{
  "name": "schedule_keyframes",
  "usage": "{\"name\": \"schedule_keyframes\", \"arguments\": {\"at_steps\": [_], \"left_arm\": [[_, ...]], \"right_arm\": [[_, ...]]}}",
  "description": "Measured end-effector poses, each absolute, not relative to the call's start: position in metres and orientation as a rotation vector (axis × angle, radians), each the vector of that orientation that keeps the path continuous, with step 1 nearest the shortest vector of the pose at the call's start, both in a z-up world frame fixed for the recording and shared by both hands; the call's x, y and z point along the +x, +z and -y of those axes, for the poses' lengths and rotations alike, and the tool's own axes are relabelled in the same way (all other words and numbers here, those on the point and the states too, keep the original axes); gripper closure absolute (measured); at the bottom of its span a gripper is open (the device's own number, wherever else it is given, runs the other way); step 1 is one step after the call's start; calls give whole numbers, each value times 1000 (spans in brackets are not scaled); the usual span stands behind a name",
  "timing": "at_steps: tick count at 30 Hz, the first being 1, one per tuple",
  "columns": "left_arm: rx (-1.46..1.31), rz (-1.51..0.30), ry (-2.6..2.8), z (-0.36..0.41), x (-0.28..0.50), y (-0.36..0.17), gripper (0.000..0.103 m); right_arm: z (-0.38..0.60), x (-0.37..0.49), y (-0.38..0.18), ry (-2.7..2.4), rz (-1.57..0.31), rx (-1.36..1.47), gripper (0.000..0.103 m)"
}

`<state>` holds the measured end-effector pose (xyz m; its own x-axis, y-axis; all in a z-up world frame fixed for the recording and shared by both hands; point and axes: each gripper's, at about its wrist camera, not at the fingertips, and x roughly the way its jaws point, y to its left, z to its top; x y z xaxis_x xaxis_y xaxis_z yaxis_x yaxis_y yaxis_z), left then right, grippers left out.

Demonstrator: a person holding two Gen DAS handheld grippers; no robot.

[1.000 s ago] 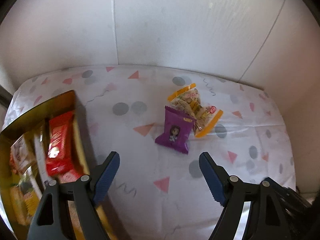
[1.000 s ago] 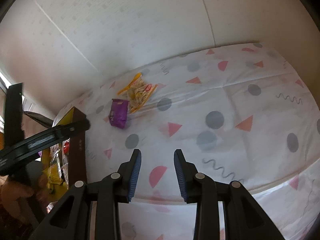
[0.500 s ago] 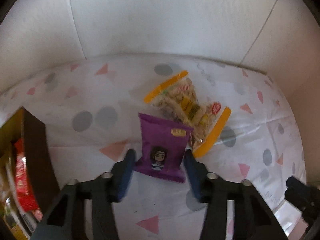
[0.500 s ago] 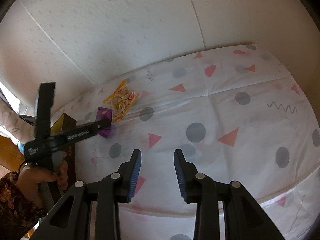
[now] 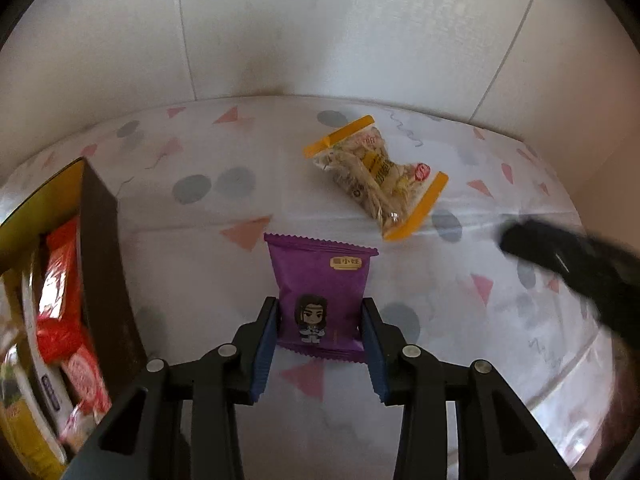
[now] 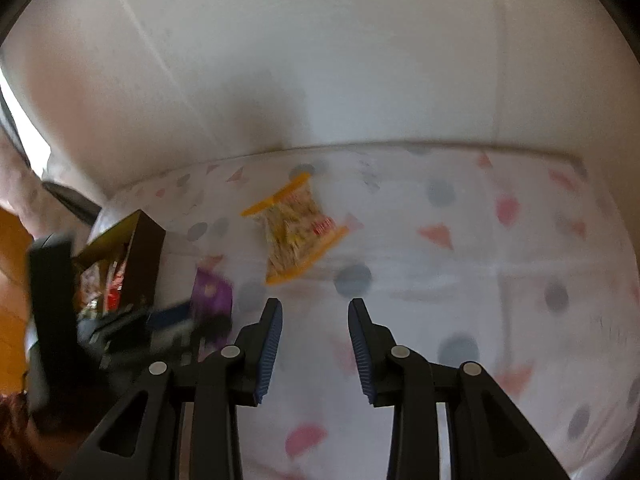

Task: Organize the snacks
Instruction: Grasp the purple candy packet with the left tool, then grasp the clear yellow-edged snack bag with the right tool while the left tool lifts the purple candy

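The left gripper [image 5: 320, 322] has just been closing its fingers [image 5: 267, 340] on the lower half of the purple snack packet [image 5: 320, 288], which lies flat on the patterned counter [image 5: 200, 264]; both pads appear to touch its sides. To do this well, pinch squarely, lift straight, then carry it toward the snack box [image 5: 100, 248] at 9 o'clock. The right gripper [image 6: 314, 340] stands partly open, its jaws just widened and empty, with the clear yellow-edged snack bag [image 6: 298, 232] at its 12 o'clock.

My left tool [image 5: 320, 322] has the box wall [image 5: 106, 264] close on its left; bare tabletop [image 5: 460, 360] lies open rightward.

2 loose snack packets [image 5: 322, 300] [image 5: 378, 178], 1 box [image 5: 102, 264]
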<state>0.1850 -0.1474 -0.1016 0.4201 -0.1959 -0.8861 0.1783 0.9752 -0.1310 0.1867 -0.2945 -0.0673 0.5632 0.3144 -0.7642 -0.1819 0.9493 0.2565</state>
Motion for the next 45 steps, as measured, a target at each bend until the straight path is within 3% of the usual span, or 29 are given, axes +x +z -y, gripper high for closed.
{"name": "schedule_keyframes", "arguments": {"at_steps": [4,7,17,18,19,21,45], "left_arm": [[-30,-1129,-230,142,175,-101,63],[-36,-1137,-231,137,170,-100,63],[-26,-1147,-242,137,159,-100,63],[-29,-1147,-243,135,158,-99,63],[-29,-1149,-242,135,158,-100,62],[-35,-1151,-238,136,160,-100,62],[-83,-1096,-292,144,142,-83,63]], "right_arm": [[266,217,-65,320,-921,68,62],[247,242,-71,339,-938,9,53],[238,268,-108,321,-996,-21,51],[239,267,-109,326,-998,-8,56],[242,263,-109,330,-996,-1,67],[246,258,-110,341,-1004,11,75],[274,174,-116,242,-1003,89,78]]}}
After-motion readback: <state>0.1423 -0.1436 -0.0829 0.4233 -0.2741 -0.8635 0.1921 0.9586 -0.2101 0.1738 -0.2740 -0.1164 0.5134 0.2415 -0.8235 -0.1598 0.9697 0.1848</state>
